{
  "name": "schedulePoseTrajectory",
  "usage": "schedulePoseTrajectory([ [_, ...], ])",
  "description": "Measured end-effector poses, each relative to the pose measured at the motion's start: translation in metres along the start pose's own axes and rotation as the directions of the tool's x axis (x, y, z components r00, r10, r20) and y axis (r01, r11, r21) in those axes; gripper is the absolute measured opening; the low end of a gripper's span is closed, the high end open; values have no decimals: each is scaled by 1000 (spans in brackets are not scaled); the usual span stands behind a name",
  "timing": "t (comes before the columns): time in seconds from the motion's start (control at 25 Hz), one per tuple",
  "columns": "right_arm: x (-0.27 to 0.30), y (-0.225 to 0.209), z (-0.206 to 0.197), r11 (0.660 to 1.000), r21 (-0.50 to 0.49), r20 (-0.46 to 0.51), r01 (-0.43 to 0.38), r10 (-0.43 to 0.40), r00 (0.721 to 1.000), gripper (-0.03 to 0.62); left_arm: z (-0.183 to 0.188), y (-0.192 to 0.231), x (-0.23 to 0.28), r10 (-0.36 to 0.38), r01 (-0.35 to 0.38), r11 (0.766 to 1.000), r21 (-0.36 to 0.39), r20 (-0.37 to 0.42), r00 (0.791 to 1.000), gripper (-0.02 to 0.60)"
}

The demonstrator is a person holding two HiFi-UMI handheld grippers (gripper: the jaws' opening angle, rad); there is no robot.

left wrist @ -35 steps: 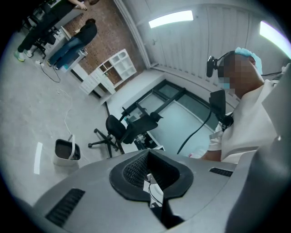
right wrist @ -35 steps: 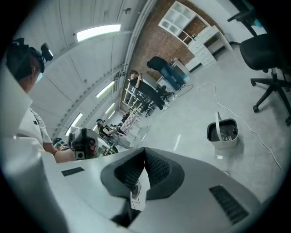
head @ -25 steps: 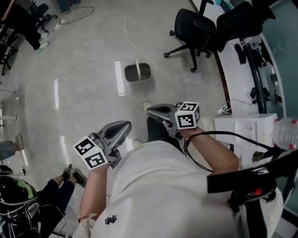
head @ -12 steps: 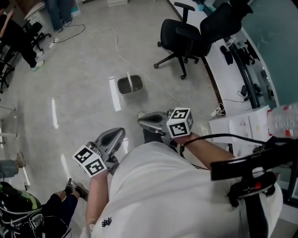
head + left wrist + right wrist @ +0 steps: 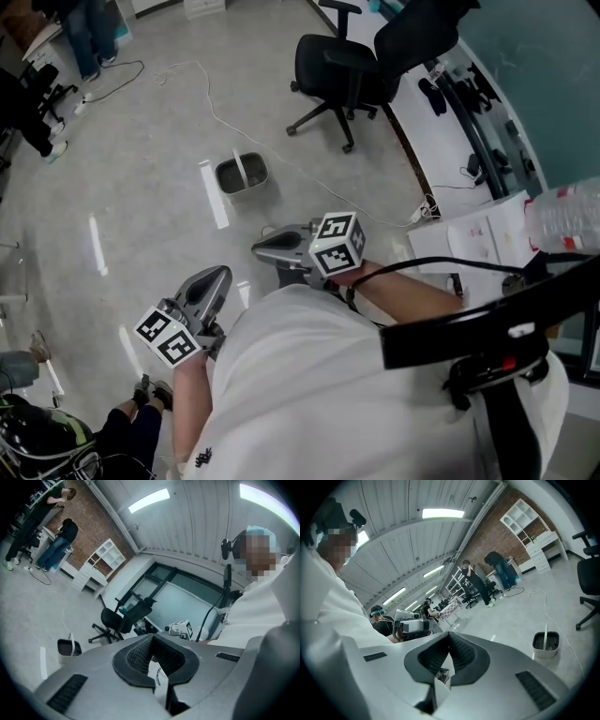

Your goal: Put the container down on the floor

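The container (image 5: 241, 173), a small grey bin with an upright white handle, stands on the floor by itself, well ahead of both grippers. It also shows in the left gripper view as the container (image 5: 69, 647) and in the right gripper view as the container (image 5: 546, 644). My left gripper (image 5: 221, 273) is held near the person's body, jaws closed and empty. My right gripper (image 5: 257, 249) is also close to the body, shut with nothing between its jaws. Each gripper view shows closed jaws: left gripper (image 5: 152, 641), right gripper (image 5: 449, 638).
A black office chair (image 5: 342, 70) stands beyond the container, and a white cable (image 5: 214, 114) runs across the floor beside it. A white desk (image 5: 469, 234) with papers and a plastic bottle (image 5: 562, 214) is at the right. A seated person's legs (image 5: 122, 422) are at lower left.
The head view has swung, so the container and chair sit further up and left in the frame. Both grippers stay shut and empty near the body, shifted slightly left.
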State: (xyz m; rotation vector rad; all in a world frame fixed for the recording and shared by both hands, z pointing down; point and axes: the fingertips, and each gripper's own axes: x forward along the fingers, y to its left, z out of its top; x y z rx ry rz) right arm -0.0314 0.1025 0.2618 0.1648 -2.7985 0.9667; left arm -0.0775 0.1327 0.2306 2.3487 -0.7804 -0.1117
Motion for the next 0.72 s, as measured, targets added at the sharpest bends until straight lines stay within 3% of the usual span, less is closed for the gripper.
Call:
schedulePoseTrajectory([
  [0.72, 13, 5, -6, 1000, -17, -24, -20, 20, 1000, 15, -7, 8, -7, 1, -2, 1000, -22, -6, 1000, 9],
])
